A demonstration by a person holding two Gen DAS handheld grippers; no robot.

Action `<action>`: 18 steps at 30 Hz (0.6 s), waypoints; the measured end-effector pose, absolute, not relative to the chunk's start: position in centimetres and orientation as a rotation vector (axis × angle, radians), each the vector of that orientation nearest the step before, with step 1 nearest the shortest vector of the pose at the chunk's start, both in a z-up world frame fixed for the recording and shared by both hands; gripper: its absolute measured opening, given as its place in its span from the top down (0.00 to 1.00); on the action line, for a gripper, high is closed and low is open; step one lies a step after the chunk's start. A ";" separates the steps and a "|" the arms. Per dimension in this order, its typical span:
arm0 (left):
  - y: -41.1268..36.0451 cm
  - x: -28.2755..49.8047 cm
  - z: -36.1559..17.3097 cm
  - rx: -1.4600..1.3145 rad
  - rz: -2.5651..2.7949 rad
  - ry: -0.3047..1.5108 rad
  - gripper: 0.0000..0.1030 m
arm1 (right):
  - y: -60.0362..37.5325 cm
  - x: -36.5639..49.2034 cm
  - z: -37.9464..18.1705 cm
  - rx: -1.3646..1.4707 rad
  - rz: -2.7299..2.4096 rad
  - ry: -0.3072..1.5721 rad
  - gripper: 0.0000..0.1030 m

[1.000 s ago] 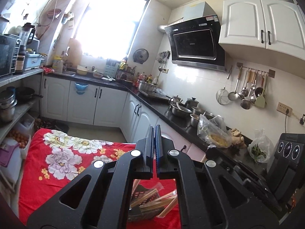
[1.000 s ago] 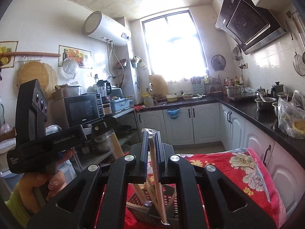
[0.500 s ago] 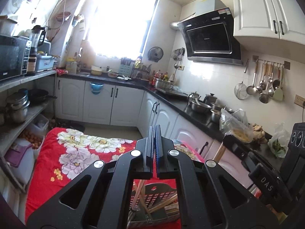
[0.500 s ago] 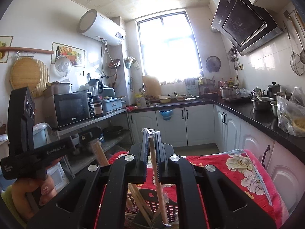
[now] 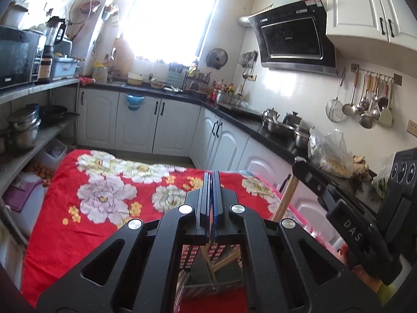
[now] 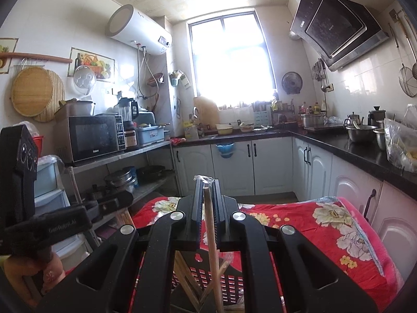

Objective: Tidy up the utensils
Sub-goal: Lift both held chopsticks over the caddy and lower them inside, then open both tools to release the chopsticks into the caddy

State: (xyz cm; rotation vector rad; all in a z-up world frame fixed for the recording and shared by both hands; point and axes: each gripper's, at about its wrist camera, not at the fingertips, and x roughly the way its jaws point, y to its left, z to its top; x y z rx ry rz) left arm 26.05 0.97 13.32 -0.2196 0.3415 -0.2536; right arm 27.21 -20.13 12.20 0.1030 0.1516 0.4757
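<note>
The right gripper [image 6: 207, 185] is seen with its jaws pinched on a wooden chopstick [image 6: 211, 237], which runs down between them into the dark slotted utensil basket [image 6: 229, 281] set on the red floral cloth [image 6: 325, 224] directly below. The left gripper [image 5: 211, 180] is held with jaws pressed together, nothing visible between them, over the same basket [image 5: 192, 255], where more chopsticks [image 5: 224, 259] are leaned. Open cloth is noted ahead and left of the basket; white cabinets [image 5: 224, 140] lie beyond the cloth's far and right edges.
</note>
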 end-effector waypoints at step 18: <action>0.7 24.5 10.9 -0.218 -0.251 0.384 0.96 | -21.6 25.0 8.8 0.102 0.433 0.213 0.86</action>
